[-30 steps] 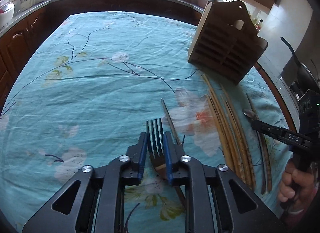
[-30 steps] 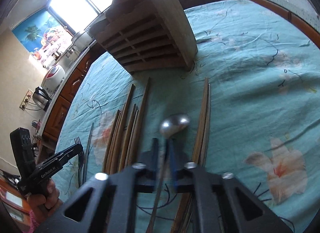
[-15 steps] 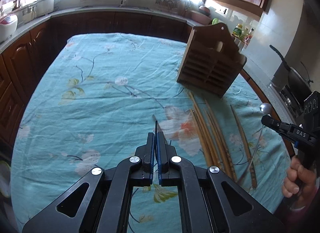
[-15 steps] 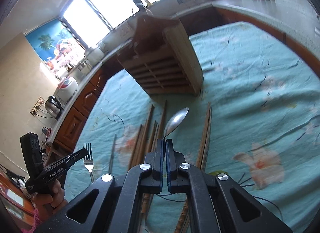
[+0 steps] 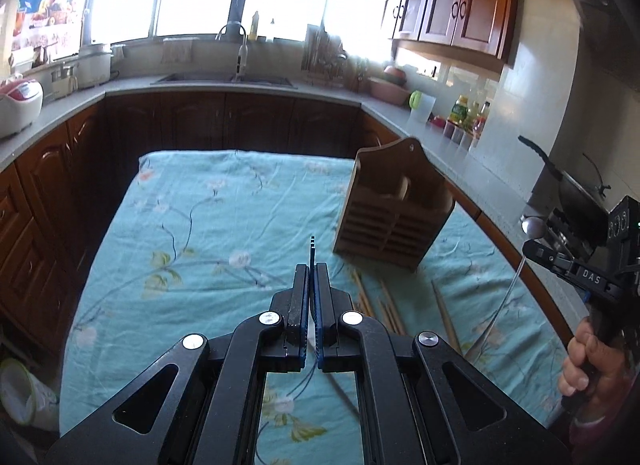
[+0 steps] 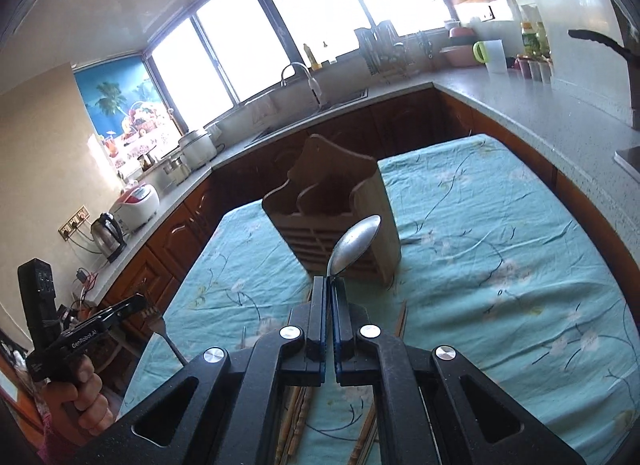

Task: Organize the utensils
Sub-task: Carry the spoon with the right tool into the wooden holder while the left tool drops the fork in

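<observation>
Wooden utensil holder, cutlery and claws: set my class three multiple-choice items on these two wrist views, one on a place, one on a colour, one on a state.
1. Where does the wooden utensil holder stand?
A. on the teal cloth
B. in the sink
C. on the grey counter

2. What colour is the tablecloth?
A. red check
B. teal with flowers
C. plain white

3. What is the state of the right claw?
A. open and empty
B. shut on chopsticks
C. shut on the spoon

Answers:
1 A, its base rests on the cloth on the table.
2 B, teal with a branch and blossom print.
3 C, the spoon sticks up from between the closed pads, while the left claw grips the fork.
</observation>
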`<state>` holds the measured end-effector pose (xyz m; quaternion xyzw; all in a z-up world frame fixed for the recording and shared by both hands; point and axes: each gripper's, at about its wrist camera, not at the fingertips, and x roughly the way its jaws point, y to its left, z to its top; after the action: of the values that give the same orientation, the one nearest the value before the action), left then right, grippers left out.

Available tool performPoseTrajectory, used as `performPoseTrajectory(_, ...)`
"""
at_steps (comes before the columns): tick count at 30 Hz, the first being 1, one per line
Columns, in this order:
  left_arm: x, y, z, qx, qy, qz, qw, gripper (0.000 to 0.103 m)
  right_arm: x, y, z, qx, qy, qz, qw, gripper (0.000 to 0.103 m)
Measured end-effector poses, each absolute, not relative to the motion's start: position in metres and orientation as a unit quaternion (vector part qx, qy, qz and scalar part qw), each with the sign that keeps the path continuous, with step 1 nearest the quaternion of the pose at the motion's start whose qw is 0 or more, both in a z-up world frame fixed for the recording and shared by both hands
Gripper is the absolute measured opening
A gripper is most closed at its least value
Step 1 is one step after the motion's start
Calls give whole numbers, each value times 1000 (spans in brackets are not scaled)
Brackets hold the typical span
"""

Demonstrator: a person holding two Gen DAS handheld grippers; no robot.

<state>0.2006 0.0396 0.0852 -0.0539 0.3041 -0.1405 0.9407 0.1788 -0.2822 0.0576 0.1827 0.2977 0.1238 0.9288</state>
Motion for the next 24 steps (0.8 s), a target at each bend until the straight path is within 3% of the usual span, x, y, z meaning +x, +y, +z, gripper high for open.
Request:
performPoseTrajectory(16, 279, -3, 162, -40, 192, -107, 975, 2, 229, -291, 118, 136, 184, 84, 970, 2)
performPoseTrajectory(24, 341, -41, 171, -16, 163, -86, 983, 2, 272, -289, 131, 102, 146, 54, 983, 2)
